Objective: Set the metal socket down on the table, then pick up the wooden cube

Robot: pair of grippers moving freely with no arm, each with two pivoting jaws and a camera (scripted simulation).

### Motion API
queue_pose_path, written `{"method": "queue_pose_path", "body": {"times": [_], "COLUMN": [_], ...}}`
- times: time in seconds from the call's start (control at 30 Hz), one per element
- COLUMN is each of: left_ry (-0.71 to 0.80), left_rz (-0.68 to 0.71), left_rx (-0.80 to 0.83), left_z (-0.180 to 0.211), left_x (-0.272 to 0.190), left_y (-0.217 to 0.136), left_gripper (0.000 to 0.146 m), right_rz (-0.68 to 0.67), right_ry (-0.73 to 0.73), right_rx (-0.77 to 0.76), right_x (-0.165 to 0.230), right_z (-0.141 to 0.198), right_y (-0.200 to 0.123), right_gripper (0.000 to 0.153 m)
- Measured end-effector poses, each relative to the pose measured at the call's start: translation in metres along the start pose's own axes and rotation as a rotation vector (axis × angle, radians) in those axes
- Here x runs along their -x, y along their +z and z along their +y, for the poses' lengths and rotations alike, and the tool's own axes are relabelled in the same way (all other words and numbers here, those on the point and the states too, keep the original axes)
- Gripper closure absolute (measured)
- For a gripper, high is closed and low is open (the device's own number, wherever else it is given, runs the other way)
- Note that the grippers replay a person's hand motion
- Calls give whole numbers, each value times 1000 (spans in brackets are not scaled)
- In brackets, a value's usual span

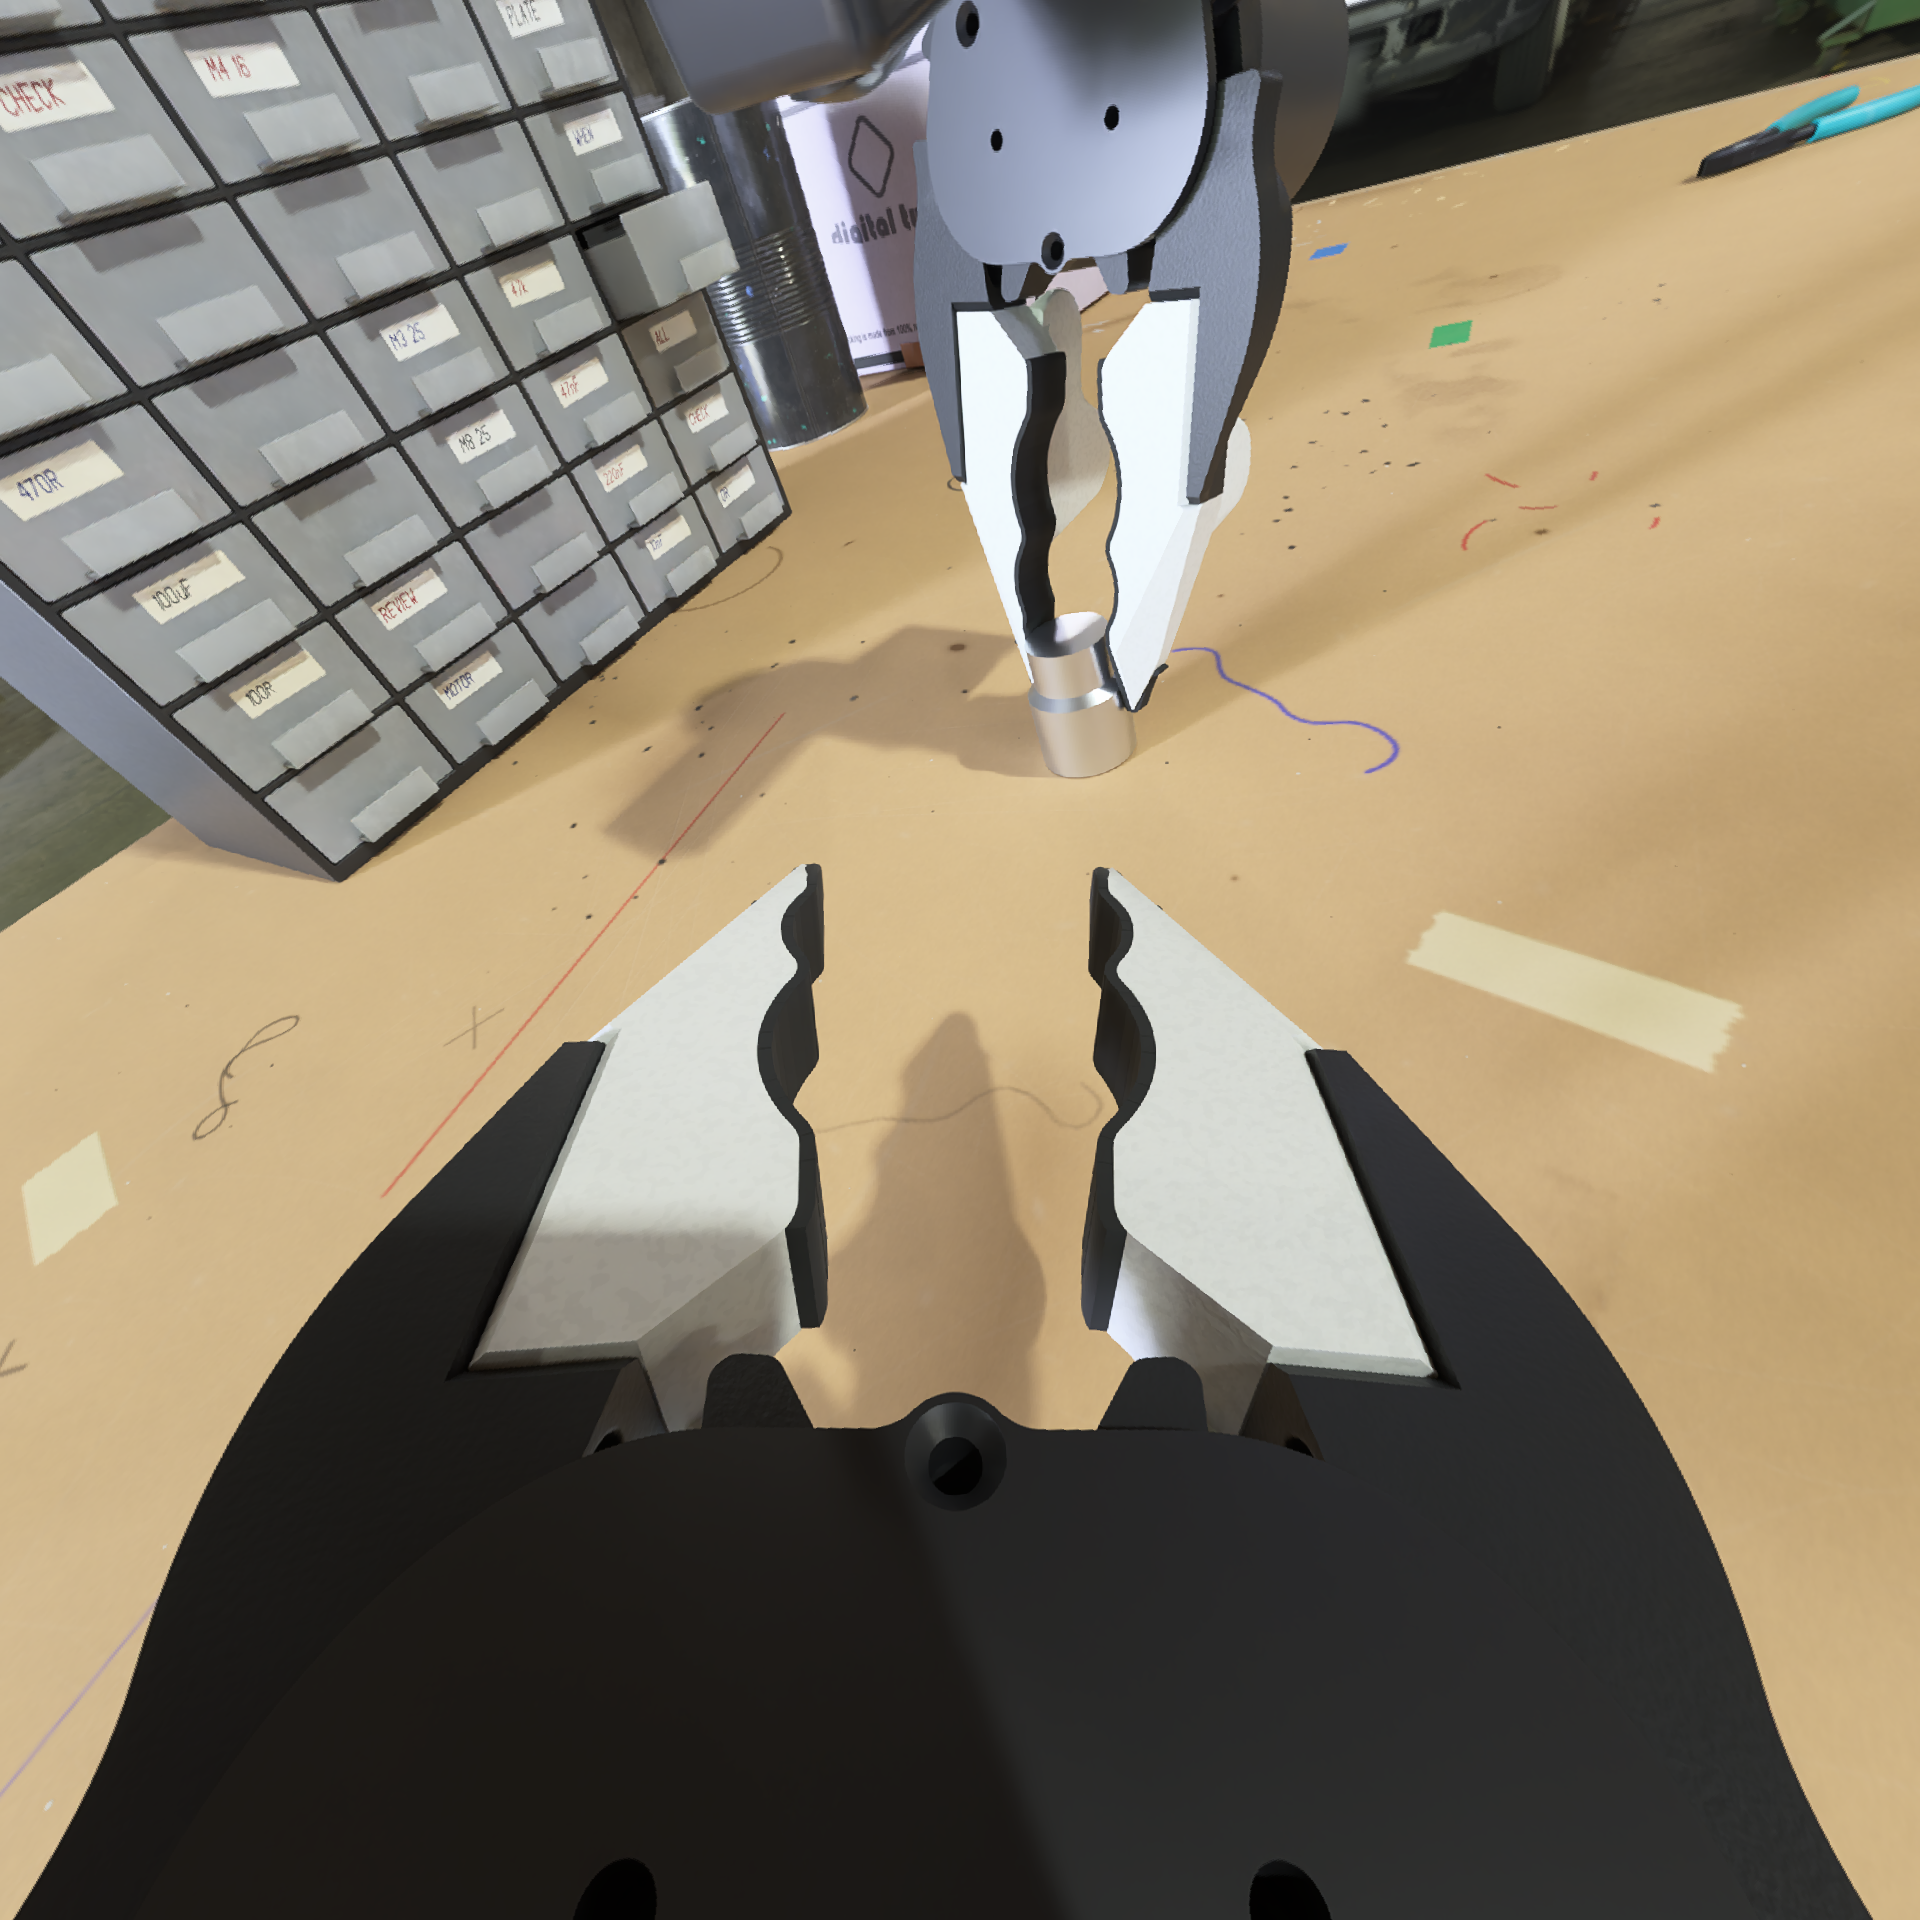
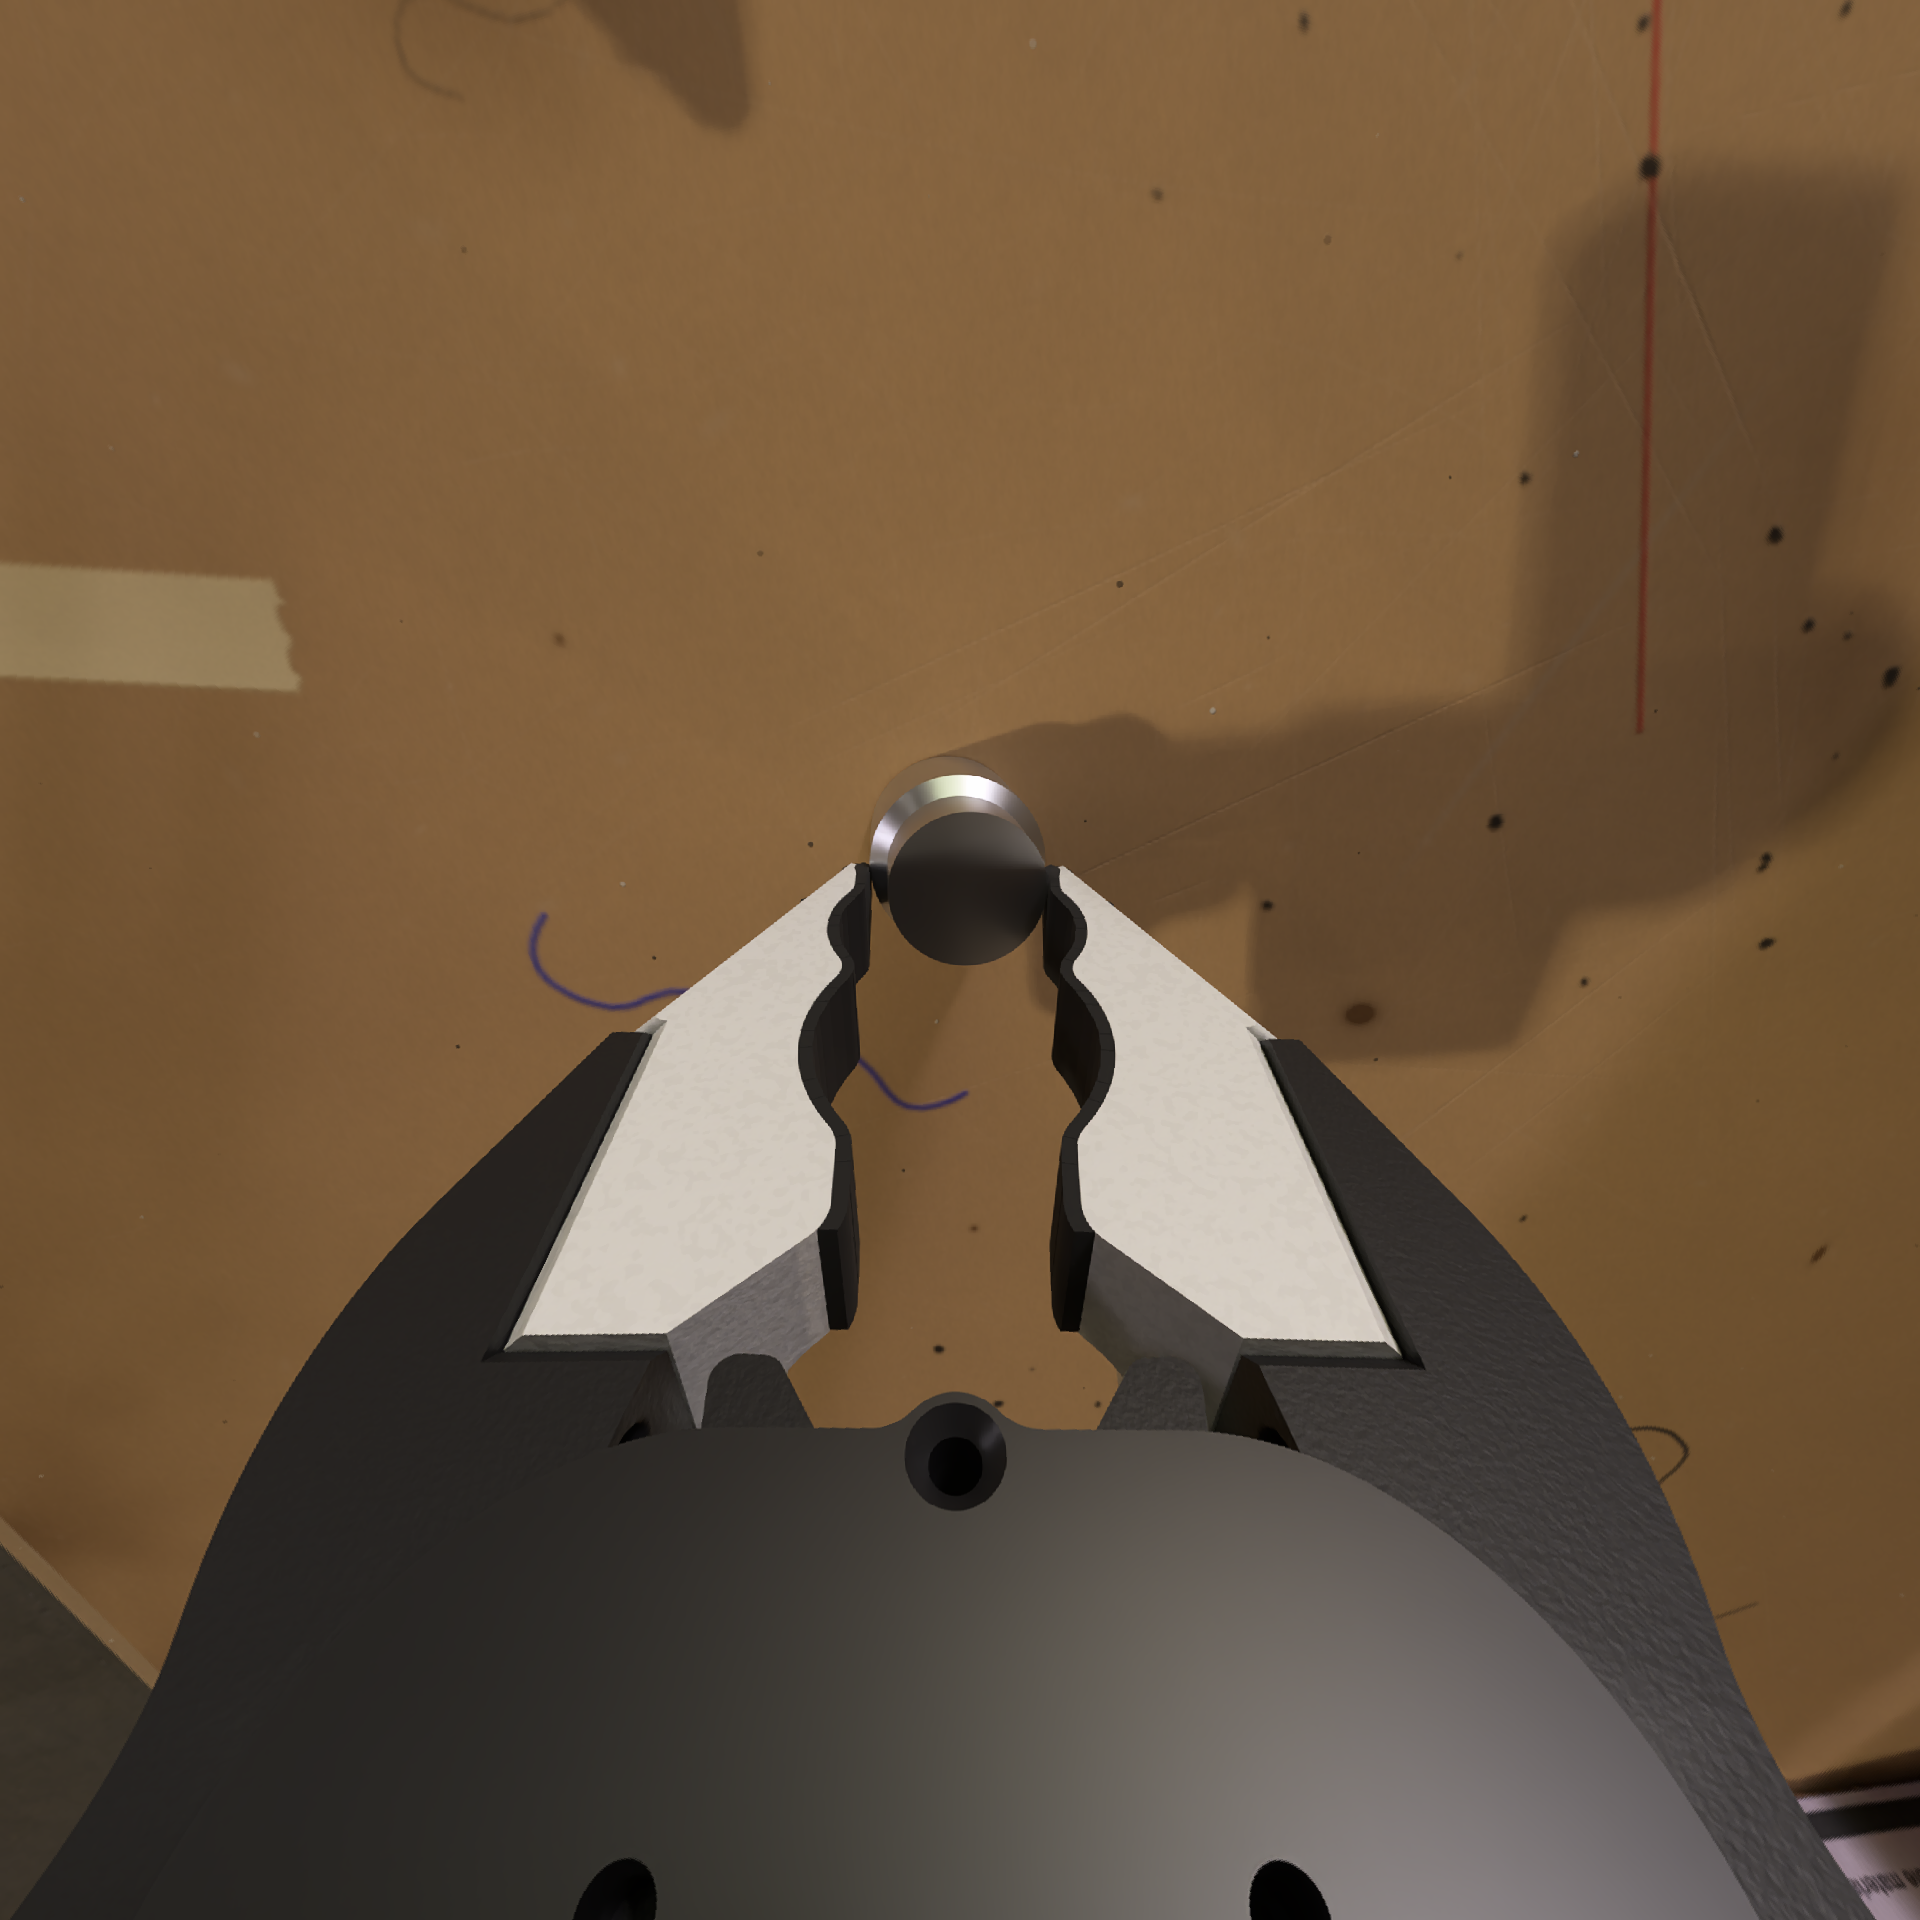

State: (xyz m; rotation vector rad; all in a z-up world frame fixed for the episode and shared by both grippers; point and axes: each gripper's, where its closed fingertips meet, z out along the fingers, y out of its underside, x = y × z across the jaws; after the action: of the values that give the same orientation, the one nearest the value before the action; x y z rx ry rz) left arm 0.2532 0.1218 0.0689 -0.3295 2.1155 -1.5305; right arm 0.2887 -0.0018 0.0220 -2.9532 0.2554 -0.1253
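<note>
The metal socket is a short silver stepped cylinder standing upright, its base on or just above the brown table. My right gripper points straight down over it, fingertips closed on its narrower upper part. In the right wrist view the socket sits between the tips of my right gripper, seen from above. My left gripper is open and empty, low over the table, a short way in front of the socket. No wooden cube is in either view.
A grey cabinet of small drawers stands at the left, with a metal can and a white box behind it. Teal-handled pliers lie far right. Masking tape strips lie flat on the table.
</note>
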Motion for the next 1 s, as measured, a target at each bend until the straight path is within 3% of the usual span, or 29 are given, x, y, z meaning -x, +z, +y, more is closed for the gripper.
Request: {"method": "queue_pose_path", "body": {"times": [1.0], "left_ry": [14], "left_rz": [13], "left_rx": [19], "left_z": [3], "left_x": [-2], "left_y": [2], "left_gripper": [95], "right_rz": [-12], "right_ry": [-2], "right_rx": [-27], "right_x": [-3], "right_z": [-7], "right_y": [3], "right_gripper": [119]}}
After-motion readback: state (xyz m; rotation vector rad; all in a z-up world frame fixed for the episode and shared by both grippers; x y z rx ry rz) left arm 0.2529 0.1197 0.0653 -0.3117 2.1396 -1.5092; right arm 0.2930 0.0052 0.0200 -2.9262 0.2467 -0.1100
